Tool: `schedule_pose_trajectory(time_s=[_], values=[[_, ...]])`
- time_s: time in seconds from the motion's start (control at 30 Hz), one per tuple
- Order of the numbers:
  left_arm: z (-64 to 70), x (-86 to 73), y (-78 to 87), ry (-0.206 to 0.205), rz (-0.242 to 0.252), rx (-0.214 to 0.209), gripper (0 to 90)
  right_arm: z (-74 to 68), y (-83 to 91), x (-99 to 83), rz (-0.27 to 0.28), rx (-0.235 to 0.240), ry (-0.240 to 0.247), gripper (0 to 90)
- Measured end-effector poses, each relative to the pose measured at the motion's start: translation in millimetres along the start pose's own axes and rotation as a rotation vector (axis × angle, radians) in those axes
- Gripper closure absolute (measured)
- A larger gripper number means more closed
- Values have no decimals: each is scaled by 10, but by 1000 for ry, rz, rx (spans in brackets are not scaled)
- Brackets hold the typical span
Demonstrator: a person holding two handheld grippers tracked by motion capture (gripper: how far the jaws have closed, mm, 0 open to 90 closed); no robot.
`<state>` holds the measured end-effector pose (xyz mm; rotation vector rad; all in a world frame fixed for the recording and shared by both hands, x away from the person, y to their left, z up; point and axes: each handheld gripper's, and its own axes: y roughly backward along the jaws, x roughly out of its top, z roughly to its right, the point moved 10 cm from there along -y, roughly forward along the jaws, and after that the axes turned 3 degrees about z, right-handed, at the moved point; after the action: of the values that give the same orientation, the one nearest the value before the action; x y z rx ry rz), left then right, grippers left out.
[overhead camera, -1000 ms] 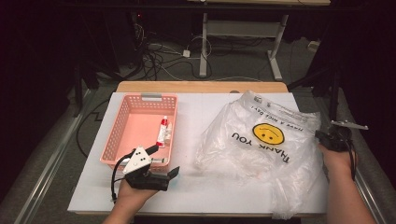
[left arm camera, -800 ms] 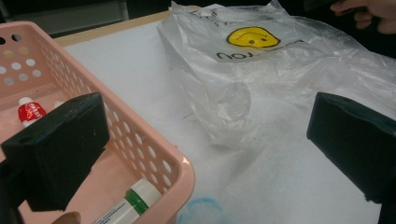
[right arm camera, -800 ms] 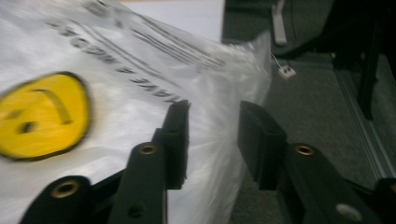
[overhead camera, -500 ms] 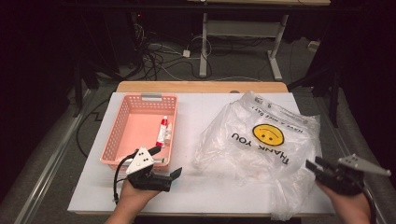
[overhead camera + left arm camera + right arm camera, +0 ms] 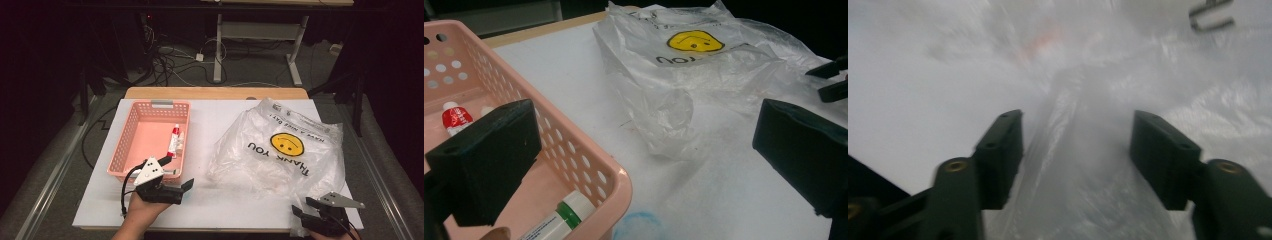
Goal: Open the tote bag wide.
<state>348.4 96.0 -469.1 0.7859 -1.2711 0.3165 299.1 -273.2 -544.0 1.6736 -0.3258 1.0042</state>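
A: Bag (image 5: 280,145) is spread over the right half of the table (image 5: 220,115), crumpled, with the smiley print facing up. Its near corner is straddled by the right gripper (image 5: 1075,150), whose jaws are held wide with plastic bunched between them, not clamped.

B: And the left gripper (image 5: 186,189)?

A: It's parked at the near edge, just beside the near right corner of the basket (image 5: 120,160), jaws spread wide, nothing held. A red-capped tube (image 5: 173,140) is seen lying in the basket, and a green-capped tube (image 5: 559,217) is seen at its near corner.
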Motion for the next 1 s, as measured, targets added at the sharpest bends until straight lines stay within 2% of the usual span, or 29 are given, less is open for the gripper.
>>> schedule_pose_trajectory(time_s=[0.07,0.1,0.13,0.2,0.33,0.4,0.57,0.6,0.63,0.7,0.73,0.77,0.87,0.93,0.97,1.0], values=[[-9,0,5,10,3,0,0,36,20,-6,-9,-52,38,732],[-8,1,6,10,4,0,0,33,21,-5,-13,-57,51,847],[-8,1,6,10,4,0,0,25,14,0,-14,-53,53,900],[-7,5,13,8,6,-1,0,-25,-11,33,-13,-38,59,900],[-17,13,16,10,11,-2,0,-248,-106,202,14,20,88,900],[-21,14,16,10,11,-2,0,-372,-190,315,25,46,86,900],[-32,20,19,8,14,-2,0,-604,-507,626,54,73,135,900],[-32,20,19,8,14,-2,0,-604,-507,626,54,73,135,900],[-31,21,18,8,15,-3,0,-683,-669,734,51,82,137,900],[-27,28,12,6,17,-6,0,-744,-776,811,53,95,139,900],[-27,28,12,6,17,-6,0,-744,-776,811,53,95,139,900],[-25,36,8,9,21,-8,0,-806,-849,880,60,112,141,873],[-21,35,11,7,21,-10,0,-844,-774,975,100,150,139,724],[-20,33,14,8,21,-9,0,-755,-638,1027,135,138,133,670],[-20,33,14,8,21,-9,0,-755,-638,1027,135,138,133,670],[-17,33,14,9,21,-10,0,-670,-565,1048,153,126,128,655]])
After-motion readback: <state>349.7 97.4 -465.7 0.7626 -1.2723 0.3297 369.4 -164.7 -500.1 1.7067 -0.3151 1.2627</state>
